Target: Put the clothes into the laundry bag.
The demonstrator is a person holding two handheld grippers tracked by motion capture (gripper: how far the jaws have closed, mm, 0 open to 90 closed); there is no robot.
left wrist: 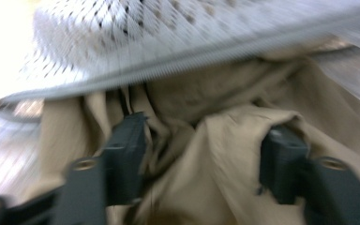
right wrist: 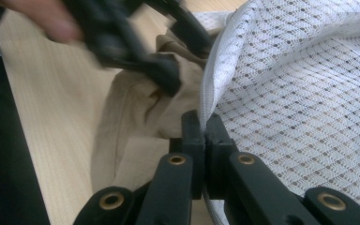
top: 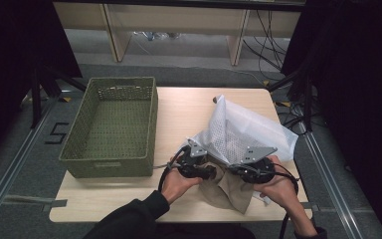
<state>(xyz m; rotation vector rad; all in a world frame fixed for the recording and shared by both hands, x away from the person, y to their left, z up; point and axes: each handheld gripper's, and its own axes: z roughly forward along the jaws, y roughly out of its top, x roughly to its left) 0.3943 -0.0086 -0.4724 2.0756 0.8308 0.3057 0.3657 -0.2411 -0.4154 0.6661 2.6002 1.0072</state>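
- High view: you hold two black two-jaw grippers near the front edge of the light wooden table (top: 104, 196), the left gripper (top: 206, 172) and the right gripper (top: 236, 171) close together.
- One white mesh laundry bag with a zipper (top: 241, 132) lies on the right half of the table, its mouth facing you.
- One beige cloth garment (top: 226, 191) sits partly inside that mouth and spills toward the front edge between your hands.
- One green woven rectangular basket (top: 112, 127) stands on the left half of the table, well apart from the bag.
- Left gripper view: your left gripper (left wrist: 206, 164) has its two jaws spread wide with folds of the beige cloth (left wrist: 215, 154) bunched between them; the pads do not pinch it. The picture is blurred.
- Right gripper view: your right gripper (right wrist: 205, 133) has its jaws pressed together on the zippered rim of the white mesh bag (right wrist: 300, 93), holding the mouth up.
- There, too, your left gripper (right wrist: 164, 70) reaches into the beige cloth (right wrist: 136, 112) beside the rim.
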